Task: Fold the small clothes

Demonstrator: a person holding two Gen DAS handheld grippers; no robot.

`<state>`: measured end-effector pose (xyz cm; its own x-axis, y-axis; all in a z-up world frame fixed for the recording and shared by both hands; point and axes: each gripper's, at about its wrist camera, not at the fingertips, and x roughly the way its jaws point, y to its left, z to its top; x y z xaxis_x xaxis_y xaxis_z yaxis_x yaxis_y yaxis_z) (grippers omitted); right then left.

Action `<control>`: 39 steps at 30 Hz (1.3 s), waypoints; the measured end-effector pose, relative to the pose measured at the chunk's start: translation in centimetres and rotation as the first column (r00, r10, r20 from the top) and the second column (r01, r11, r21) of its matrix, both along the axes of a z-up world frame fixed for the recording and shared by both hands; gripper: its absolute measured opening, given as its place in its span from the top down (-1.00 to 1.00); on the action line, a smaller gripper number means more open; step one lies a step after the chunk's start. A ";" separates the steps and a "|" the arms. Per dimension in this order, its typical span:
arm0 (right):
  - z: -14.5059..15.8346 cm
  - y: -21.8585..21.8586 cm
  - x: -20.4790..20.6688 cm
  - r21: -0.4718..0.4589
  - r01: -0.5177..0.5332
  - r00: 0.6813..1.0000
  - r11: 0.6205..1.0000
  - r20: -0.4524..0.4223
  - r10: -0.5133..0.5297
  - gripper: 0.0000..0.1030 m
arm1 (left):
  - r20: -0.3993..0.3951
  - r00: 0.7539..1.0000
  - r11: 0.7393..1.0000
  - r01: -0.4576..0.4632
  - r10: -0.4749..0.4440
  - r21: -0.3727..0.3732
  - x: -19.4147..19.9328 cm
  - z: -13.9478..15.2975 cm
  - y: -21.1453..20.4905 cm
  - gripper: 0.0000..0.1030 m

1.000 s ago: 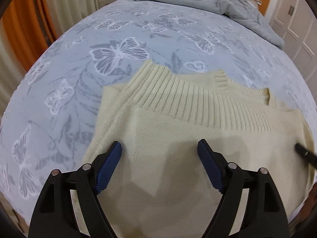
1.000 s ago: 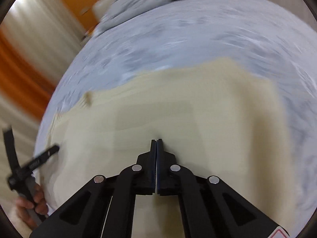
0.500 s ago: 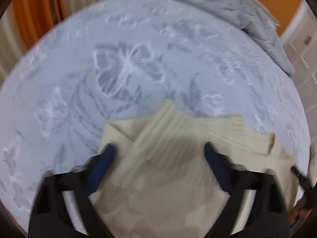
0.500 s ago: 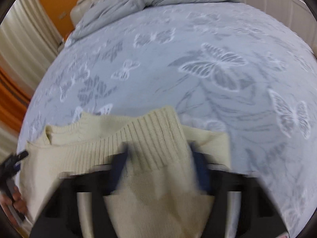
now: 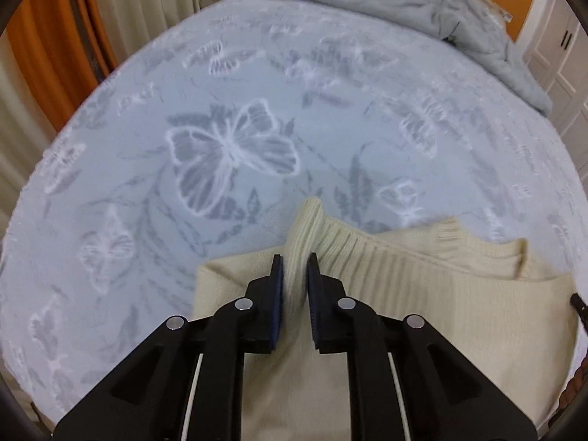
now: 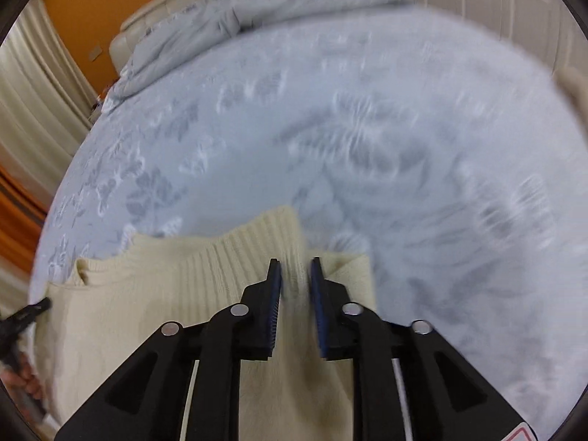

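A cream knit sweater lies at the near edge of the bed, its ribbed hem folded up close to the neckline. My left gripper is closing on the hem's left corner, and the ribbed fabric fills the narrow gap between its blue pads. In the right wrist view the sweater spreads left, and my right gripper pinches the hem's right corner, its jaws narrow and still moving. Each gripper's black tip shows at the edge of the other's view: the right gripper, the left gripper.
The butterfly-print bedspread stretches far ahead of the sweater. A crumpled grey duvet lies at the head end by a cream headboard. Orange and white curtains hang on the left, and white cupboard doors stand on the right.
Both grippers moved forward from the sweater's middle to the ribbed hem. The left went from wide open to closed on the left corner. The right, shut earlier, opened wide, then narrowed onto the right corner.
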<state>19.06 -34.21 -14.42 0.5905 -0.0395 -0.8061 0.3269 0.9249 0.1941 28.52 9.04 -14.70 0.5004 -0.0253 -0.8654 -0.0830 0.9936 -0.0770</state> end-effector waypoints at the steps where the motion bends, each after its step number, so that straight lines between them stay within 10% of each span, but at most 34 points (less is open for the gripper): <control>1: 1.4 0.9 -0.8 -0.056 -0.001 0.999 0.998 0.032 0.003 0.58 | 0.027 1.000 1.000 0.005 -0.004 -0.004 -0.9 1.3 0.0 0.74; 5: 4.0 8.2 -2.3 0.043 -0.211 0.973 0.977 0.109 0.205 0.60 | 0.069 0.997 0.998 0.048 -0.045 -0.043 -5.0 4.0 -2.5 0.47; 11: -0.7 20.6 -1.9 0.091 -0.469 0.883 0.879 0.030 0.468 0.84 | -0.057 0.994 0.995 0.095 -0.096 -0.034 -7.3 -0.4 -6.8 0.38; 20: -2.7 2.1 -5.8 0.075 -0.035 0.995 0.997 -0.090 0.042 1.00 | -0.073 0.996 0.996 0.051 -0.056 -0.075 -9.1 -1.9 -1.0 0.27; 22: -1.7 1.0 -7.0 0.082 0.006 0.997 0.997 -0.079 0.001 0.70 | -0.078 0.996 0.997 0.042 -0.048 -0.072 -9.6 -1.2 -0.8 0.27; 25: -0.1 0.2 -9.7 0.063 0.058 0.995 0.996 -0.080 -0.052 -0.14 | -0.079 0.997 0.995 0.003 -0.011 -0.102 -11.2 0.3 0.0 -0.50; 29: -1.2 0.7 -12.6 0.095 0.108 0.979 0.990 -0.184 -0.090 -0.28 | -0.048 0.992 0.990 -0.119 0.116 -0.072 -14.5 1.1 3.4 -0.86; 34: -3.1 1.9 -12.4 0.133 0.089 0.971 0.987 -0.233 -0.056 -0.37 | -0.202 0.949 0.935 -0.284 0.242 -0.213 -15.9 -3.3 7.5 -0.87; 36: -3.1 2.7 -12.1 0.114 0.066 0.974 0.991 -0.224 -0.039 0.50 | -0.248 0.930 0.885 -0.343 0.272 -0.316 -16.3 -4.8 8.7 -0.81; 37: -2.7 3.0 -12.1 0.136 0.043 0.980 0.990 -0.198 -0.015 0.80 | -0.243 0.928 0.878 -0.353 0.283 -0.325 -16.6 -4.6 8.9 -0.48; 38: -1.9 2.9 -12.3 0.148 0.049 0.985 0.988 -0.171 -0.023 0.81 | -0.232 0.938 0.874 -0.329 0.258 -0.358 -16.5 -4.2 8.8 0.27; 39: -0.6 2.6 -12.9 0.145 0.060 0.990 0.988 -0.136 -0.040 0.82 | -0.236 0.948 0.880 -0.291 0.213 -0.374 -16.3 -3.2 8.2 0.34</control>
